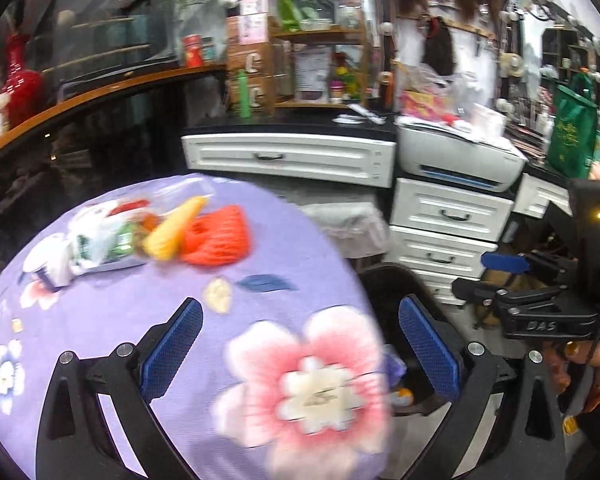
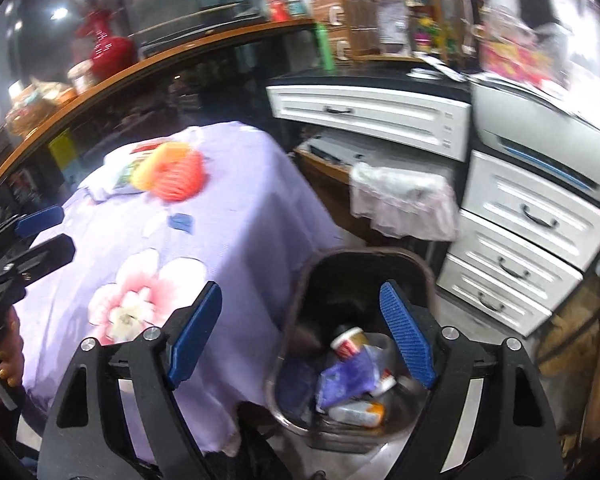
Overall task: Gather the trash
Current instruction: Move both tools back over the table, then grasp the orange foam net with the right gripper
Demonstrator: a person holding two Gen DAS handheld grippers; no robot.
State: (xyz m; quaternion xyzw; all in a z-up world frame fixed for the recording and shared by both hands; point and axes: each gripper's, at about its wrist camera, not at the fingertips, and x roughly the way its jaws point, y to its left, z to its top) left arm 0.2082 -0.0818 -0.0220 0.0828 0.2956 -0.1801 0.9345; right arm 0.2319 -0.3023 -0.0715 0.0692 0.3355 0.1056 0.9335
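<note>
A purple flowered tablecloth [image 1: 140, 320] covers the table. At its far side lies a pile of trash: a red net bag [image 1: 220, 238], a yellow wrapper [image 1: 172, 228], white and green plastic packets [image 1: 96, 240]. The pile also shows in the right wrist view [image 2: 172, 174]. My left gripper [image 1: 300, 352] is open and empty over the table's near right edge. My right gripper [image 2: 302, 336] is open and empty above the black trash bin [image 2: 300, 280], which holds a cup [image 2: 350, 344], a purple wrapper [image 2: 348, 376] and a bottle [image 2: 358, 414].
White drawers [image 2: 520, 240] and a printer [image 1: 460, 156] stand behind the bin. A second bin with a clear liner [image 2: 404, 204] stands beside the table. A curved wooden counter [image 1: 80, 96] carries a red vase [image 1: 20, 80].
</note>
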